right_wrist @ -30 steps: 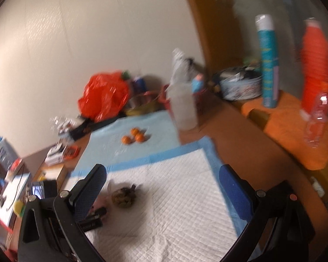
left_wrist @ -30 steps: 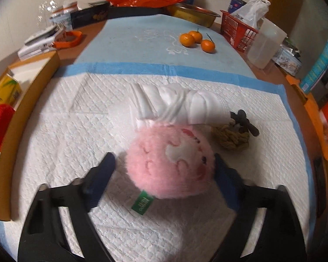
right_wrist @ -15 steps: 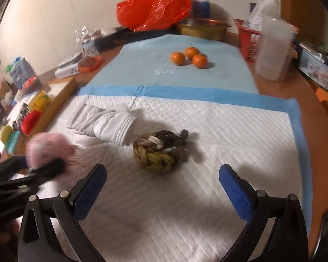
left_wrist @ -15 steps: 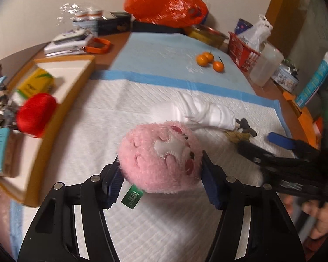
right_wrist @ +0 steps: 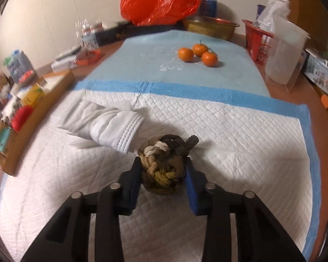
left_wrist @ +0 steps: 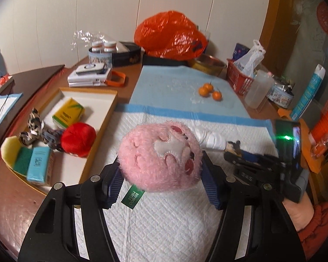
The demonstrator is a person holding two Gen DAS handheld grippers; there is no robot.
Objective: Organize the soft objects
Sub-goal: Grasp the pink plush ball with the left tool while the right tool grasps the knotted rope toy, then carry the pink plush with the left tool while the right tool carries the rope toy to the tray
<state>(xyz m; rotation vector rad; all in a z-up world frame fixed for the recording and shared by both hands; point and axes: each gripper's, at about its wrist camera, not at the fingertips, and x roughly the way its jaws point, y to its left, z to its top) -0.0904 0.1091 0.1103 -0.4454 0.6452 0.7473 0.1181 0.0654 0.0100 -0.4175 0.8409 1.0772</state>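
Observation:
My left gripper (left_wrist: 161, 181) is shut on a pink plush ball (left_wrist: 159, 157) with a green tag and holds it above the white quilted pad (left_wrist: 164, 224). My right gripper (right_wrist: 163, 175) is shut on a brown rope knot ball (right_wrist: 163, 168) that rests on the white pad (right_wrist: 240, 152). A rolled white cloth (right_wrist: 107, 124) lies just left of the rope ball; it also shows in the left wrist view (left_wrist: 212, 139). A wooden tray (left_wrist: 102, 118) at the left holds a red plush ball (left_wrist: 77, 138), a patterned fabric toy (left_wrist: 32, 128), tissue packs and sponges.
Three tangerines (right_wrist: 198, 53) sit on the blue mat (right_wrist: 142, 65) behind. An orange plastic bag (right_wrist: 159, 0), a brass bowl (right_wrist: 210, 27), a red basket (right_wrist: 257, 39) and a clear pitcher (right_wrist: 284, 50) stand at the back and right. Boxes lie at the back left (left_wrist: 88, 76).
My left gripper lifted the pink plush ball off the pad and swung left toward the tray. My right gripper moved in and closed on the rope knot ball.

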